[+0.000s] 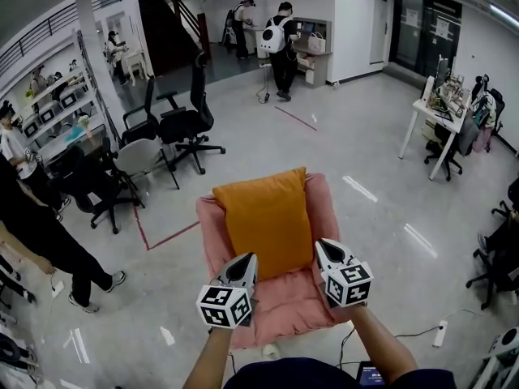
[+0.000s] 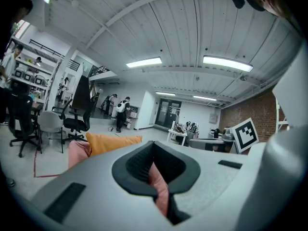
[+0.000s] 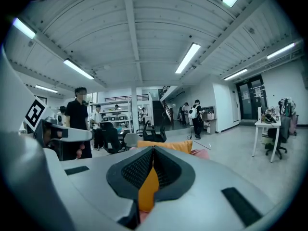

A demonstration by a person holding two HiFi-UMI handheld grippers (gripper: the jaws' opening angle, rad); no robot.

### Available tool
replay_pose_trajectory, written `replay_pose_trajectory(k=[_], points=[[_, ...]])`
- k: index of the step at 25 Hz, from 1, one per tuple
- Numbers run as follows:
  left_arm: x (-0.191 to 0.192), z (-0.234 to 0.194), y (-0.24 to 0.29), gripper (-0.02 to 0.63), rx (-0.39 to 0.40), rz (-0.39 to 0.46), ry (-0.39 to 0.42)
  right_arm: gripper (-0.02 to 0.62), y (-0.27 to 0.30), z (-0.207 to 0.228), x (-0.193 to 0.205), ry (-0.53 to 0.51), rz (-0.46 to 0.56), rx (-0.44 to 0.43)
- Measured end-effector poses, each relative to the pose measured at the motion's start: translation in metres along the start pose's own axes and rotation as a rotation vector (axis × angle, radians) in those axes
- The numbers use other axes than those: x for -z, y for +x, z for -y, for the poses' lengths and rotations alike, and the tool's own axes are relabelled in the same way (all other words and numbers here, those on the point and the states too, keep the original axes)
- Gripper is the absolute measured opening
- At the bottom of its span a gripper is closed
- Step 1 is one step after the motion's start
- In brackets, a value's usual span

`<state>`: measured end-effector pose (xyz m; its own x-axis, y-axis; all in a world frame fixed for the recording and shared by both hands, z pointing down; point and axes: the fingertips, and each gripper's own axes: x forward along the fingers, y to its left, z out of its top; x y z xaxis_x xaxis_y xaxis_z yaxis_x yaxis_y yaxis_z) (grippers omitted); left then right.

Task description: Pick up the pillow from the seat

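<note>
I'm on the approach step. The orange pillow [image 1: 268, 221] rests on the pink seat [image 1: 284, 306], not yet lifted. My left hand-held gripper [image 1: 248, 258] and right hand-held gripper [image 1: 320, 244] sit by its lower corners, both with jaws closed and, I judge, gripping nothing. Next I'd open both and pinch the pillow's edges.

The orange pillow [image 1: 268, 221] is a plump square, propped tilted back against the backrest of the low pink seat [image 1: 284, 306]. Its lower corners lie right at the jaws of the left gripper [image 1: 250, 259] and right gripper [image 1: 322, 246], which flank it; the seat's cushion spreads beneath both.
</note>
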<state>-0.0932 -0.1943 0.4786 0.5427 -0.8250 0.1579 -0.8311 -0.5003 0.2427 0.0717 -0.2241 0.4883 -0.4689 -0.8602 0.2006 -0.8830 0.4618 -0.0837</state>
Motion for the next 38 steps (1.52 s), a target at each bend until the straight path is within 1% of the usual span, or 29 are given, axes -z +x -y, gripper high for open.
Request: replay_pose_trajectory(k=[5, 12, 16, 23, 26, 32, 38], points=[[-0.008, -0.014, 0.006, 0.005, 0.011, 0.001, 0.009, 0.018, 0.016, -0.003, -0.009, -0.001, 0.011, 0.009], [-0.011, -0.037, 0.023, 0.005, 0.027, -0.003, 0.001, 0.018, 0.041, 0.001, -0.017, -0.007, 0.017, 0.028], [-0.01, -0.043, 0.031, 0.005, 0.041, -0.006, -0.004, 0.018, 0.05, 0.004, -0.013, -0.003, 0.007, 0.046], [-0.004, -0.047, 0.043, 0.005, 0.052, -0.025, -0.027, 0.018, 0.058, 0.007, -0.004, 0.003, -0.022, 0.052], [-0.006, -0.046, 0.048, 0.005, 0.06, -0.028, -0.023, 0.018, 0.061, 0.012, -0.004, 0.006, -0.026, 0.058], [-0.003, -0.055, 0.059, 0.005, 0.04, -0.04, -0.034, 0.018, 0.072, 0.023, -0.007, 0.009, -0.026, 0.048], [0.007, -0.059, 0.08, 0.005, 0.023, -0.062, -0.043, 0.018, 0.09, 0.044, 0.001, 0.017, -0.051, 0.032]])
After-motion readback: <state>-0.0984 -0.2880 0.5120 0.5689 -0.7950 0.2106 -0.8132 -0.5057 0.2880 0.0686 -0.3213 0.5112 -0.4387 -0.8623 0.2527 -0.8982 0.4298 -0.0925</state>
